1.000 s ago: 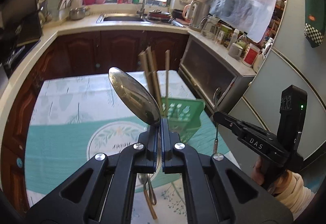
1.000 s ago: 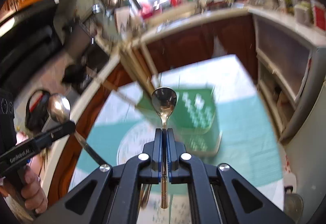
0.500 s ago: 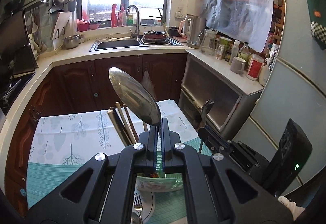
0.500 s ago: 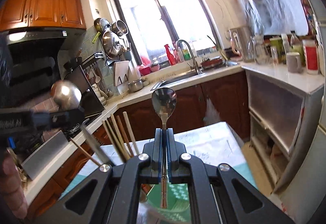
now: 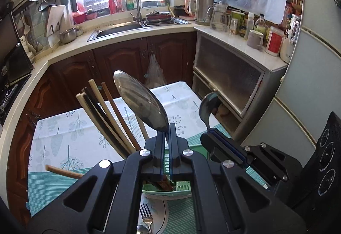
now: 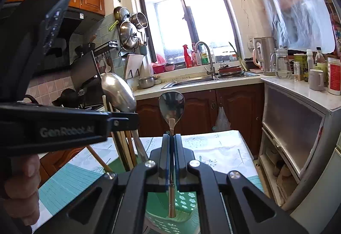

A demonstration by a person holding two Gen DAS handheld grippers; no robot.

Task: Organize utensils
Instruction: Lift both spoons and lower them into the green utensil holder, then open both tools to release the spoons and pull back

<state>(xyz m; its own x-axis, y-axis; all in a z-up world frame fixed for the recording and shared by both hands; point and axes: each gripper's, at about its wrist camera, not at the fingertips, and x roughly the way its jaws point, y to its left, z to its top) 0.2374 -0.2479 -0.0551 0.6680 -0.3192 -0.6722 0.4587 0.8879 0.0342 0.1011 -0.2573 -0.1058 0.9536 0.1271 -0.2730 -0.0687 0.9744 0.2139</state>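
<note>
My left gripper [image 5: 167, 127] is shut on a large steel spoon [image 5: 139, 100], bowl up, held over a green slotted utensil basket [image 5: 170, 188]. Several chopsticks [image 5: 106, 119] stand in the basket, leaning left. My right gripper [image 6: 172, 137] is shut on a smaller spoon [image 6: 171, 106], bowl up, its handle end hanging over the basket [image 6: 181, 206]. The right gripper [image 5: 210, 131] shows at right in the left wrist view; the left gripper [image 6: 127, 119] and its spoon [image 6: 118, 92] show at left in the right wrist view.
A fork [image 5: 146, 215] lies on a white plate [image 5: 161, 214] below the basket. One chopstick [image 5: 64, 172] lies on the patterned tablecloth [image 5: 64, 138]. A grey cabinet [image 5: 230, 80] and fridge [image 5: 309, 84] stand to the right; counter and sink [image 5: 119, 29] behind.
Both grippers tilted up from looking down at the table, then came down close over the green basket with their spoons still held. The two grippers are now closer together.
</note>
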